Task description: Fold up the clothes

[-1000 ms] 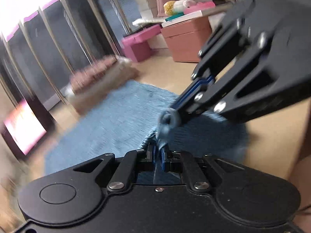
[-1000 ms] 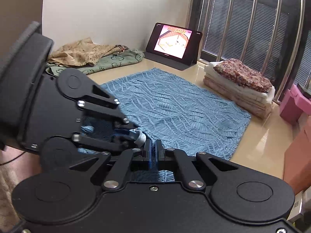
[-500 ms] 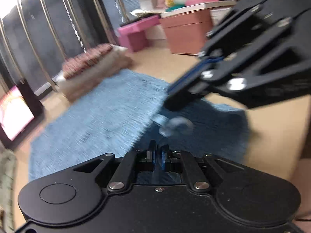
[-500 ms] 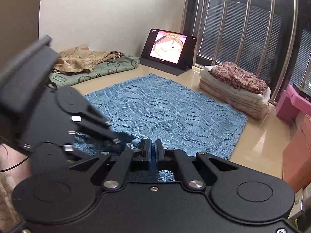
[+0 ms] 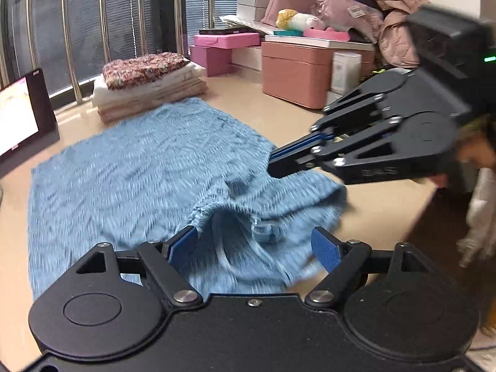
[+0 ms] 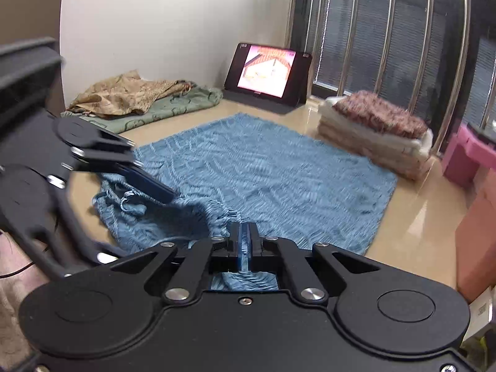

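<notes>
Blue knit garment (image 6: pixel 263 167) is spread out flat on the glossy beige floor (image 6: pixel 418 226), ribbed wavy texture all over, looks like a skirt or shorts with a gathered waistband. The near end is bunched up and lifted, so you get a rumpled opening there with a drawstring loop (image 6: pixel 125 201) poking out on the left side.

Right gripper (image 6: pixel 247 241) is clenched on the near edge of the fabric; in its own camera you can see blue cloth pinched between the two blue pads and running down behind them. From the left wrist view the same gripper (image 5: pixel 272 162) comes in from the right with its tips together at the fabric edge.

Left gripper (image 5: pixel 257 246) is letting go: its jaws are opening, wide apart, pads not pressing on anything. The bunched waistband sits between and just beyond the fingers, loose. A clear plastic bit (image 5: pixel 265 229) lies on the fabric there; can't tell what it is.

Around it: a stack of folded cloths (image 6: pixel 375 133) with a reddish patterned one on top, far right by the window bars. A tablet (image 6: pixel 268 73) with a lit screen leans at the far wall. Tan and green crumpled clothes (image 6: pixel 139 102) are piled at the far left. Pink boxes (image 5: pixel 226 43) sit beyond the stack.
</notes>
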The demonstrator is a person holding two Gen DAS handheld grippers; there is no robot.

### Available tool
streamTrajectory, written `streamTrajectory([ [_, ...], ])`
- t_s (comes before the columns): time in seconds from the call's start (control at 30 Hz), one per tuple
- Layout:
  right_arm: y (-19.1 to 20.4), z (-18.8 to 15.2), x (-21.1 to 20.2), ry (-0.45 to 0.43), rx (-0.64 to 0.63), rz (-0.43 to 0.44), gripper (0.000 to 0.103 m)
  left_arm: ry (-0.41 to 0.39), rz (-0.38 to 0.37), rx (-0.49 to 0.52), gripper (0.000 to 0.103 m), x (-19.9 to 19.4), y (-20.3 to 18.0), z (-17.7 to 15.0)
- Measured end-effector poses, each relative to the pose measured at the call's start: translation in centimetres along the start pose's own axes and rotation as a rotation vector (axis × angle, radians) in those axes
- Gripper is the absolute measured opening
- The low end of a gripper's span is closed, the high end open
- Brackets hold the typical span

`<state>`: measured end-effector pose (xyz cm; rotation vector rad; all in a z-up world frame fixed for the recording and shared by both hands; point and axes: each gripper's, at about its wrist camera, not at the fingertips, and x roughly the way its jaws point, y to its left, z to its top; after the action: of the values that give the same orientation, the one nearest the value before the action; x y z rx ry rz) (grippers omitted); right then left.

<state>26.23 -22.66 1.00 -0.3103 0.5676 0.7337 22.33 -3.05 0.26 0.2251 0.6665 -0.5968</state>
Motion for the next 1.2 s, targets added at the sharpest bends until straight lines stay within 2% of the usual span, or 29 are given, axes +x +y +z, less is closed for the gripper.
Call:
streamTrajectory([
  [0.13,0.5,-0.4,0.9,0.067,-0.013,0.008,0.018,0.038,0.000,-0.028,0.079,-0.2,0.1,-0.9],
  [0.23,1.3,-0.9,1.6,0.122,-0.053,-0.012,0.022,0.061,-0.005,-0.079,0.076,0.5,0.4,-1.0],
  [0.3,1.8,-1.3,2.3,0.155,-0.070,-0.015,0.024,0.084,0.005,-0.111,0.066,1.3,0.5,-0.8],
  [0.37,2.1,-1.6,2.9,0.173,-0.090,-0.027,0.025,0.114,0.024,-0.139,0.042,2.2,0.6,-0.5],
  [0.43,2.3,-1.7,3.2,0.167,-0.097,-0.039,0.027,0.140,0.039,-0.165,0.028,3.0,0.7,-0.1],
  [0.53,2.3,-1.5,3.6,0.171,-0.083,-0.049,0.024,0.136,0.050,-0.171,0.011,3.4,0.8,0.1],
  [0.57,2.3,-1.5,3.6,0.177,-0.072,-0.047,0.010,0.134,0.051,-0.174,0.010,3.4,0.8,0.2],
  [0.6,2.2,-1.4,3.6,0.185,-0.047,-0.046,0.002,0.128,0.055,-0.171,0.009,3.5,0.8,0.3],
  [0.63,1.8,-1.2,3.5,0.185,-0.003,-0.048,0.002,0.123,0.058,-0.169,0.008,3.6,0.8,0.4],
  [0.7,1.0,-1.1,3.1,0.173,0.079,-0.057,0.002,0.112,0.065,-0.163,0.008,3.7,0.9,0.7],
  [0.77,0.7,-1.0,2.5,0.152,0.106,-0.071,0.002,0.099,0.085,-0.154,0.008,4.1,0.9,0.9],
  [0.93,1.1,-1.2,1.0,0.131,0.112,-0.098,0.002,0.058,0.109,-0.187,0.010,4.6,1.2,0.8],
  [1.0,1.4,-1.4,0.6,0.143,0.105,-0.104,0.002,0.053,0.083,-0.204,0.022,4.2,1.3,0.5],
  [1.07,1.8,-1.5,0.6,0.171,0.093,-0.113,0.005,0.045,0.057,-0.219,0.053,3.1,1.6,0.0],
  [1.1,1.7,-1.6,0.5,0.171,0.102,-0.120,0.009,0.039,0.046,-0.224,0.056,2.5,1.8,-0.3],
  [1.17,1.4,-1.7,-0.2,0.151,0.161,-0.116,0.027,0.022,0.016,-0.240,0.058,0.8,2.2,-1.1],
  [1.2,1.1,-1.9,-0.6,0.127,0.203,-0.110,0.029,0.012,-0.001,-0.250,0.058,-0.1,2.6,-1.5],
])
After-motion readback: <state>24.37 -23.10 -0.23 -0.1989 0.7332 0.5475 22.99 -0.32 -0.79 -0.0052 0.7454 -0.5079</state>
